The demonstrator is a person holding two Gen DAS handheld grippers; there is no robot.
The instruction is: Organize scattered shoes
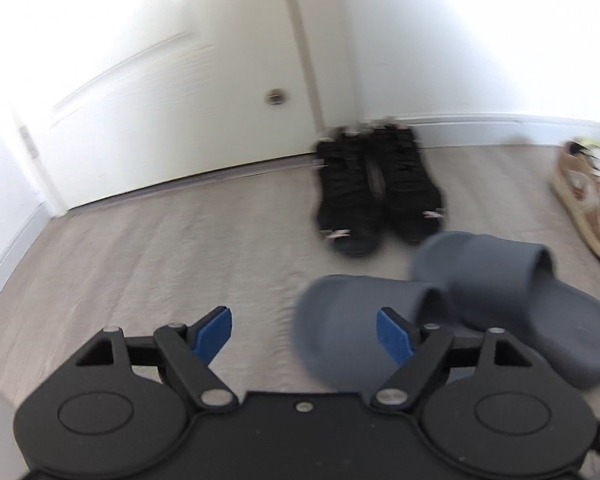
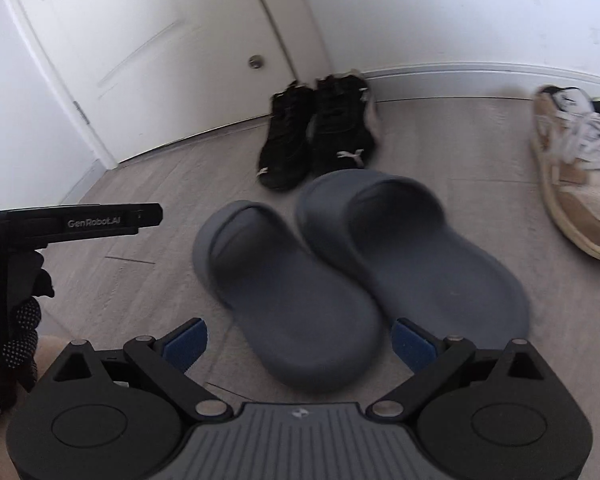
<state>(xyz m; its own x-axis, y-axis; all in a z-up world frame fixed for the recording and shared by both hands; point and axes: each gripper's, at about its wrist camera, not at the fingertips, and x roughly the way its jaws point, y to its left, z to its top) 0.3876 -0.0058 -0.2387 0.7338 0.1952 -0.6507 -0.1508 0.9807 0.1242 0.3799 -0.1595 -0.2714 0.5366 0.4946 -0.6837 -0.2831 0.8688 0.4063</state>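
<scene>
Two grey-blue slide sandals lie side by side on the floor, the left slide (image 2: 284,292) and the right slide (image 2: 412,248). My right gripper (image 2: 300,346) is open just behind the left slide's heel, nothing between its blue pads. My left gripper (image 1: 304,336) is open too; the left slide (image 1: 356,320) sits past its right fingertip, the right slide (image 1: 512,296) further right. A pair of black sneakers (image 1: 376,188) (image 2: 320,136) stands together by the door corner. A tan sneaker with white laces (image 2: 576,168) (image 1: 592,196) lies apart at the right.
A white door (image 1: 160,92) and white wall with baseboard (image 2: 480,70) close off the far side. Grey wood-look floor (image 1: 160,256) stretches to the left. The left gripper's body and a gloved hand (image 2: 24,320) show at the right view's left edge.
</scene>
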